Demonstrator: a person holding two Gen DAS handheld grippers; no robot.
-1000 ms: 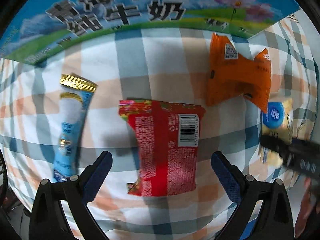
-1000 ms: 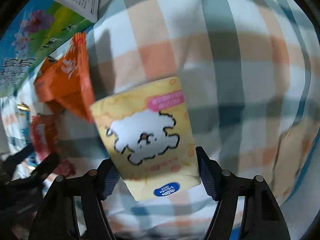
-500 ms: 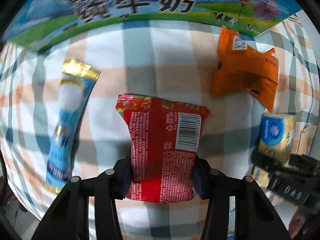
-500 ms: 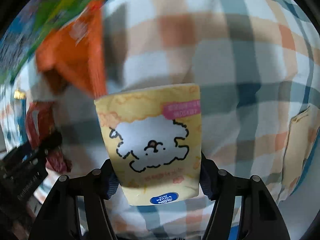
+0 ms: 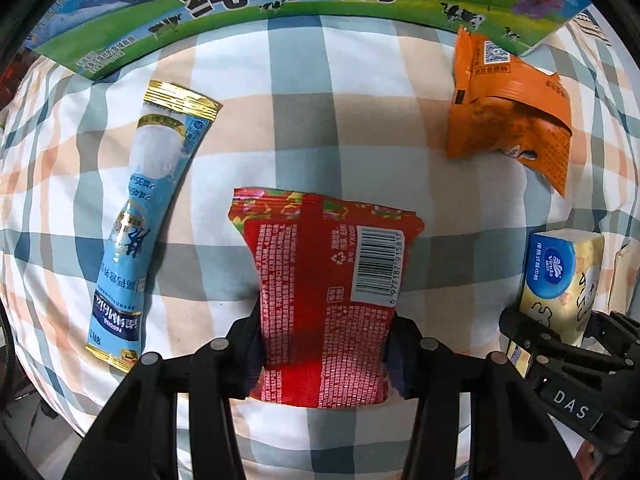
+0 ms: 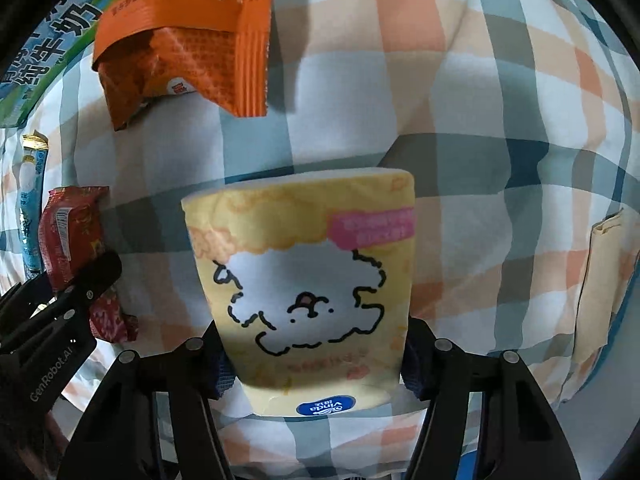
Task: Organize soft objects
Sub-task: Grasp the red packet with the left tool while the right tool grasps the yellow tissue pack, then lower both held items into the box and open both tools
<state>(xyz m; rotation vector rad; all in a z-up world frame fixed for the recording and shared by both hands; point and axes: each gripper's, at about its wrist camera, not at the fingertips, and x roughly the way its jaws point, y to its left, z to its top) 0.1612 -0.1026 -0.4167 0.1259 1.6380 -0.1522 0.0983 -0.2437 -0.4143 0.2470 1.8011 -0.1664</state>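
Observation:
My left gripper [image 5: 324, 348] is shut on a red snack packet [image 5: 324, 292], barcode side up, over the checked cloth [image 5: 304, 128]. My right gripper [image 6: 316, 360] is shut on a yellow tissue pack [image 6: 308, 280] with a cartoon dog on it. That pack also shows at the right of the left wrist view [image 5: 560, 284], and the red packet at the left of the right wrist view [image 6: 68, 240]. An orange snack bag [image 5: 508, 120] lies at the far right. A long blue sachet [image 5: 144, 216] lies at the left.
A milk carton box [image 5: 280, 4] with a green and blue print stands along the far edge of the cloth. A beige patch [image 6: 600, 280] sits on the cloth at the right of the right wrist view. The orange bag [image 6: 184, 36] lies just ahead-left of the tissue pack.
My left gripper moved forward and closed on the red packet. My right gripper kept its hold on the tissue pack and lifted and turned it towards the orange bag.

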